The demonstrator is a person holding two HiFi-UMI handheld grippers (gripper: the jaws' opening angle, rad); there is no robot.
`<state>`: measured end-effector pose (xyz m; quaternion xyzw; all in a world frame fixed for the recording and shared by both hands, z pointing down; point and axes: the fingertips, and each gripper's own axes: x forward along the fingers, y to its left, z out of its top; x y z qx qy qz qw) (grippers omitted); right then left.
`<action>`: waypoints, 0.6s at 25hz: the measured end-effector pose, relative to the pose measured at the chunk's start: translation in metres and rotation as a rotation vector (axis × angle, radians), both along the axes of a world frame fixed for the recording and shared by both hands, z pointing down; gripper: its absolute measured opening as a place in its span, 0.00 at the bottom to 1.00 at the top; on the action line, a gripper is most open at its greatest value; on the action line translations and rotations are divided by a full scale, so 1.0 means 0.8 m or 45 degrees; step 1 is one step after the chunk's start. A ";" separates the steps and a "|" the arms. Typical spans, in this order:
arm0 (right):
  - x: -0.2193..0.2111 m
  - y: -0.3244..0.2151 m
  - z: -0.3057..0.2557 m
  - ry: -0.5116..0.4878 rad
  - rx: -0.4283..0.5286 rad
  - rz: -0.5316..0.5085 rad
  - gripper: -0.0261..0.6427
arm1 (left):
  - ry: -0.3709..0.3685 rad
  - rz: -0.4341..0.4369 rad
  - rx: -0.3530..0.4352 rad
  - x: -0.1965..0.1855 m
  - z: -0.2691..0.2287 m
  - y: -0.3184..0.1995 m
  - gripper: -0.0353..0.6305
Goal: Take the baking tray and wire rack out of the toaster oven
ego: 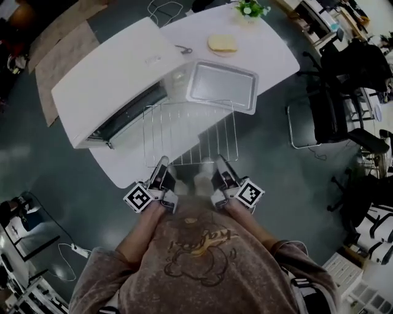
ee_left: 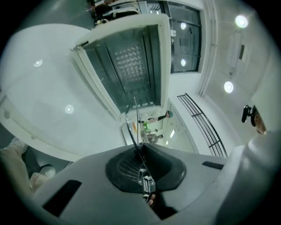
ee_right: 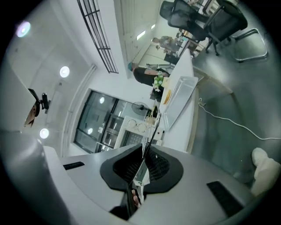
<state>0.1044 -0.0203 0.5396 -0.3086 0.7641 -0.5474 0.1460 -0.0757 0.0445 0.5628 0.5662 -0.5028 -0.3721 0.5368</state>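
Note:
The wire rack [ego: 190, 132] hangs level over the near part of the white table [ego: 270, 55], in front of the white toaster oven [ego: 113, 80]. My left gripper [ego: 161, 167] is shut on the rack's near edge at its left corner, and my right gripper [ego: 221, 164] is shut on the right corner. The silver baking tray [ego: 222, 86] lies on the table just beyond the rack, right of the oven. In the left gripper view the rack [ee_left: 135, 125] runs edge-on out of the closed jaws [ee_left: 141, 147] toward the oven's open cavity [ee_left: 127, 66]. In the right gripper view the rack wire [ee_right: 151, 127] leaves the jaws [ee_right: 144, 151], with the tray [ee_right: 180, 99] beyond.
A slice of bread on a plate [ego: 222, 43] and a small plant [ego: 252, 8] sit at the table's far end. A cable [ego: 164, 8] lies near them. Black office chairs [ego: 344, 92] stand to the right. The floor lies below the rack's near edge.

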 end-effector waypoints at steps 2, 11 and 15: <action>0.029 -0.002 -0.002 0.005 0.004 0.078 0.07 | -0.019 0.090 0.032 0.024 -0.005 -0.019 0.06; 0.135 -0.018 0.005 0.020 0.009 0.381 0.07 | 0.014 0.372 0.083 0.119 -0.008 -0.097 0.06; 0.157 -0.038 0.015 0.034 -0.012 0.457 0.07 | -0.032 0.429 0.053 0.136 0.002 -0.133 0.06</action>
